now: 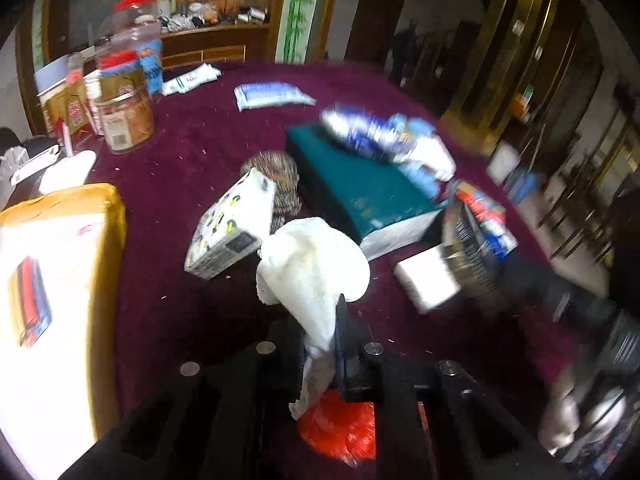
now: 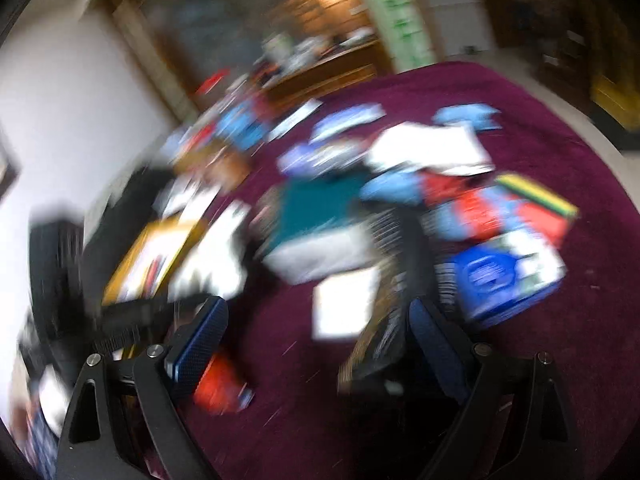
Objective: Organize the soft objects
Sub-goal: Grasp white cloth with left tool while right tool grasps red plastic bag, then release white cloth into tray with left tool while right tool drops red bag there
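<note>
My left gripper [image 1: 320,320] is shut on a white cloth [image 1: 312,264], which bunches up above the fingertips and trails down between the jaws. Under it lies a crumpled red plastic bag [image 1: 340,428]. Ahead on the purple tablecloth [image 1: 180,300] are a patterned tissue pack [image 1: 232,224], a brown speckled soft bundle [image 1: 276,176] and a teal box [image 1: 360,184]. The right wrist view is heavily blurred. My right gripper [image 2: 316,308] stands wide open over a white block [image 2: 344,300]. A dark striped packet [image 2: 380,320] stands by its right finger [image 2: 432,344]; contact is unclear.
A large yellow-edged package [image 1: 52,280] fills the left side. Jars and bottles [image 1: 124,120] crowd the far left. Blue-and-white packs [image 1: 272,94] lie at the back. A blue box [image 2: 504,276] and red-and-blue packets [image 2: 480,212] lie to the right.
</note>
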`<state>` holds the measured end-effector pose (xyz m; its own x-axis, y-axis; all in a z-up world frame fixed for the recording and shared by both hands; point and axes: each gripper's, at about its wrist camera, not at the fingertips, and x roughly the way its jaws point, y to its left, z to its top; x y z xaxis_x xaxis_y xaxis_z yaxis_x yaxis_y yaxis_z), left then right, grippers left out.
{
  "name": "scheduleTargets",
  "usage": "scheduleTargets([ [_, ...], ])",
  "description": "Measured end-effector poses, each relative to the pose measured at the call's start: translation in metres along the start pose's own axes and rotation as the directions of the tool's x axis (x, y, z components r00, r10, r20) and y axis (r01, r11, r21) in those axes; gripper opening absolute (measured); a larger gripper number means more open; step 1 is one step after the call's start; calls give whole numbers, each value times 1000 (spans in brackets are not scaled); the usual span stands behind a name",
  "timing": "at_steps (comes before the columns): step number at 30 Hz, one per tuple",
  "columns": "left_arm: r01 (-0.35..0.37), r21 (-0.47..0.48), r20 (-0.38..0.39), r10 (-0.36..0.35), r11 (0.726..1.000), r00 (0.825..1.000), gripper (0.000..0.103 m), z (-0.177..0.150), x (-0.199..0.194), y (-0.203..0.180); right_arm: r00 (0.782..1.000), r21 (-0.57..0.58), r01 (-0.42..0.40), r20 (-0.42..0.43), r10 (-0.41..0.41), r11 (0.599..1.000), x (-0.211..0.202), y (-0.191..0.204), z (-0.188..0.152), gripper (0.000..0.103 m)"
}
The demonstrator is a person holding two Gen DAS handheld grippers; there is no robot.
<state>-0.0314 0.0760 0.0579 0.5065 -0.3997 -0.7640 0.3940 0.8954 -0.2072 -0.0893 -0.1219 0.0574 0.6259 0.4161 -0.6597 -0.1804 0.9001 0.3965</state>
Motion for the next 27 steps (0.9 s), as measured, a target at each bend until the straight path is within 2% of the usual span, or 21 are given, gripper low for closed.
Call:
scheduleTargets([
  [5, 84, -68, 98, -77, 994, 992, 11, -9, -58, 23, 987, -146, -76, -155, 53, 986, 37, 55, -17, 92],
  [8, 65, -100, 145, -51, 993, 988, 11, -16, -89, 42, 982, -250, -43, -186, -4, 967, 60, 86, -27, 92],
  [9, 53, -111, 157, -35, 992, 987, 11, -18, -98, 51, 981, -282, -28, -194, -29, 959, 69, 94, -31, 88],
  [10, 41, -121, 165, -21, 992, 986, 11, -21, -104, 57, 979, -299, -15, -197, -47, 954, 75, 98, -33, 82],
  [11, 22, -137, 173, 2, 990, 985, 11, -24, -112, 67, 976, -308, -6, -209, -61, 951, 81, 100, -35, 49],
  [12, -3, -160, 178, 32, 987, 983, 11, -27, -119, 81, 971, -304, -10, -232, -63, 952, 85, 99, -35, 39],
  [16, -80, -257, 167, 125, 963, 978, 11, -39, -134, 132, 980, -259, -22, -197, -30, 966, 74, 98, -25, 39],
  [20, -165, -333, 114, 213, 929, 970, 11, -48, -129, 180, 984, -237, -57, -178, 14, 970, 59, 107, -7, 39],
  [27, -257, -371, 7, 279, 892, 960, 12, -37, -89, 232, 965, -249, -180, -231, 122, 952, 79, 169, 27, 39],
])
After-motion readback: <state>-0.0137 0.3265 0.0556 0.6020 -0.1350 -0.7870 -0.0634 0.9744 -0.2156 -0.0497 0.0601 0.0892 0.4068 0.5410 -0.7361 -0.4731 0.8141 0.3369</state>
